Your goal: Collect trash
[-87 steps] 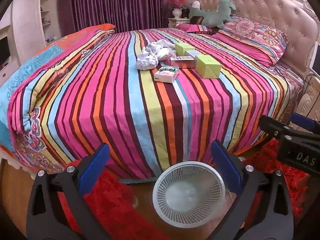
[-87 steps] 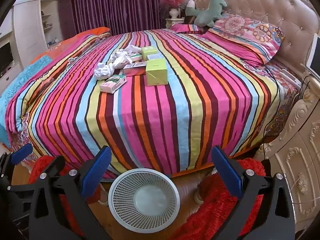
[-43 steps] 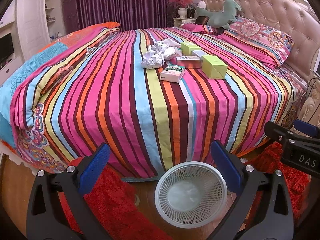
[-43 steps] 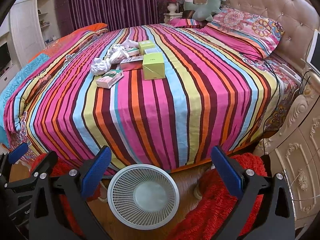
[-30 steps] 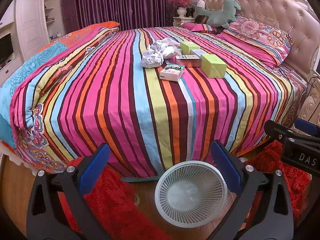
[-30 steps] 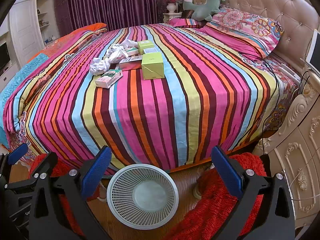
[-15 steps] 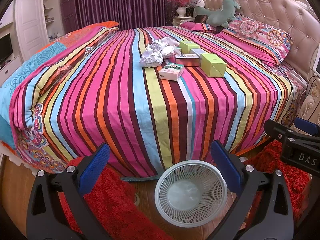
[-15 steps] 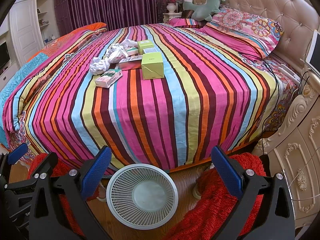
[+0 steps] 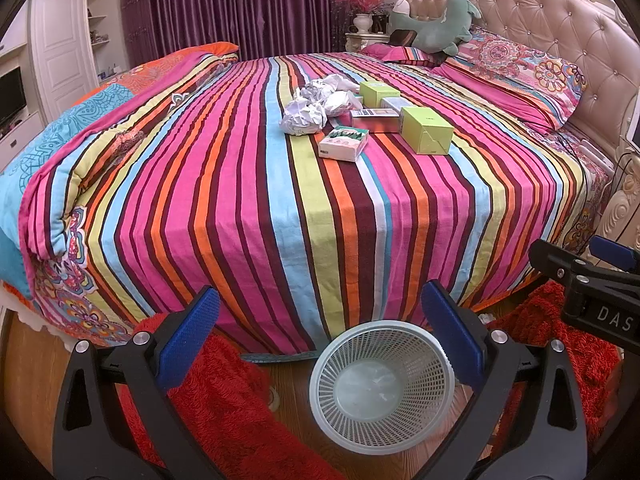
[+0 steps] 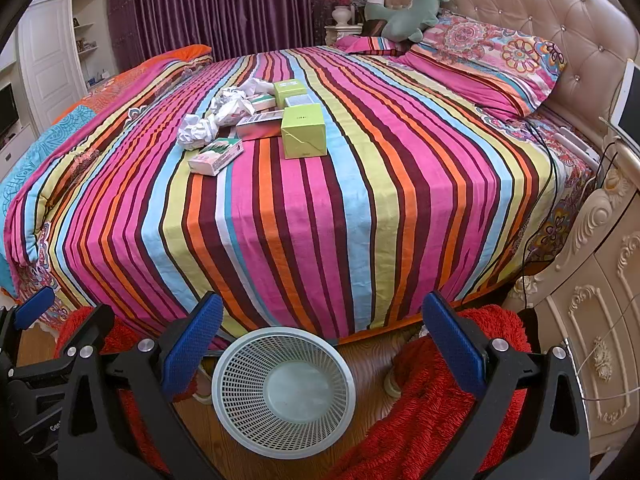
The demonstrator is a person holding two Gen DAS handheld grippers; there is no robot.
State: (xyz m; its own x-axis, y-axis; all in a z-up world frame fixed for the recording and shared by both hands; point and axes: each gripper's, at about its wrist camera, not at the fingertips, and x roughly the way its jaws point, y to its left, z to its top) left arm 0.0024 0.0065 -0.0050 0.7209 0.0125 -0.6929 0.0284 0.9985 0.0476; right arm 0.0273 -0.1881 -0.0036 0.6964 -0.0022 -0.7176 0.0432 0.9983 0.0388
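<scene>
Hovering near the foot of the bed (image 9: pixel 248 184), you hold both the left tongs (image 9: pixel 320 340) and right tongs (image 10: pixel 322 340) spread apart and empty. The white basket (image 9: pixel 382 386) sits on the floor below them; crumpled paper (image 9: pixel 304 118) and boxes (image 9: pixel 426 130) lie far up the striped cover.

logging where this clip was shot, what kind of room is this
A bedroom in a home: a large bed with a tufted headboard, patterned pillows, and purple curtains behind.
</scene>
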